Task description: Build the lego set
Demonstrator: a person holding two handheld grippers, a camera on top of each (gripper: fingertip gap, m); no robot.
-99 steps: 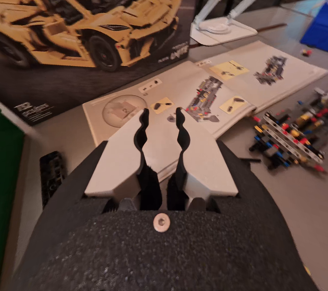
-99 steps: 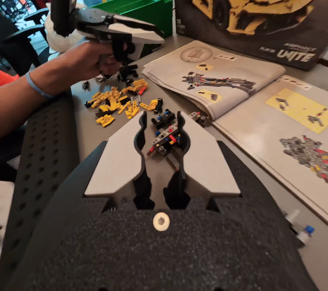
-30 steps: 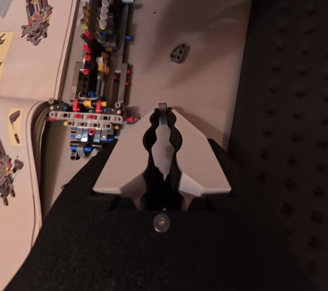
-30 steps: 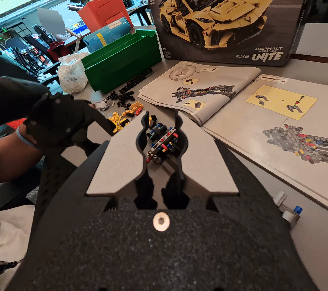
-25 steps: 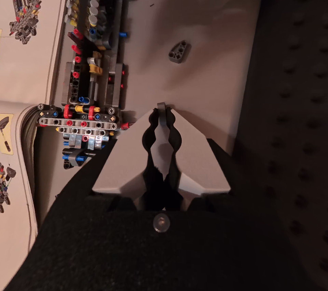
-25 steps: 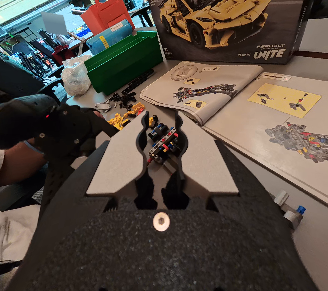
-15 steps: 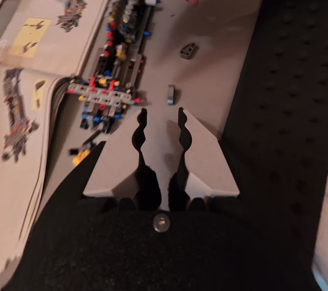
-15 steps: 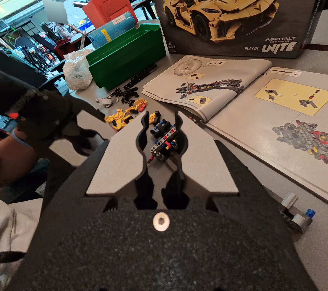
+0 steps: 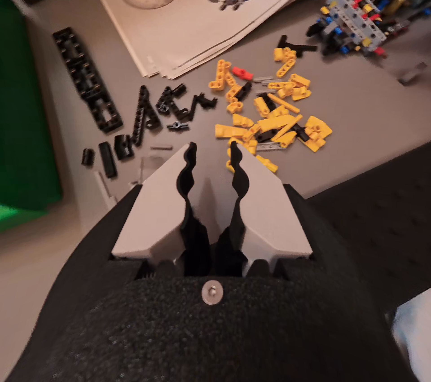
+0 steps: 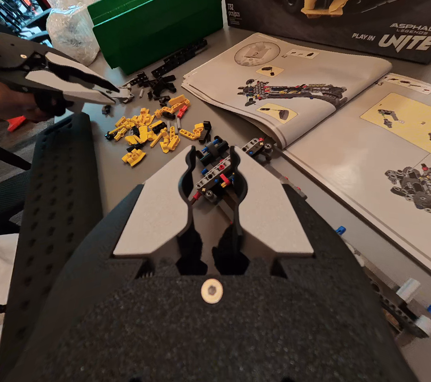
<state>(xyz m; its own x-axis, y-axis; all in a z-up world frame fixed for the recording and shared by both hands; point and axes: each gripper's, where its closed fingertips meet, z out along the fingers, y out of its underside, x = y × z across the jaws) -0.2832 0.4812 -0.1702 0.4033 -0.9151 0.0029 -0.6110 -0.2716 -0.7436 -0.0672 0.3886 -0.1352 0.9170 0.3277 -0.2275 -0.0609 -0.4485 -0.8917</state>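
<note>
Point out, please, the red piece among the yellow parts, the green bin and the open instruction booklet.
red piece (image 9: pixel 242 73): left wrist view, middle of its body.
green bin (image 10: pixel 163 30): right wrist view, its front wall.
instruction booklet (image 10: pixel 291 81): right wrist view, the left-hand page.

Printed writing marks the set box (image 10: pixel 326 9) and the instruction booklet (image 10: pixel 291 95).

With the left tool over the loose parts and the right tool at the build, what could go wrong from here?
1. The yellow pieces lie heaped and overlapping, so the open left tool could nip two or scatter them.
2. The right tool is open around the partial chassis; a nudge might shift it.
</note>
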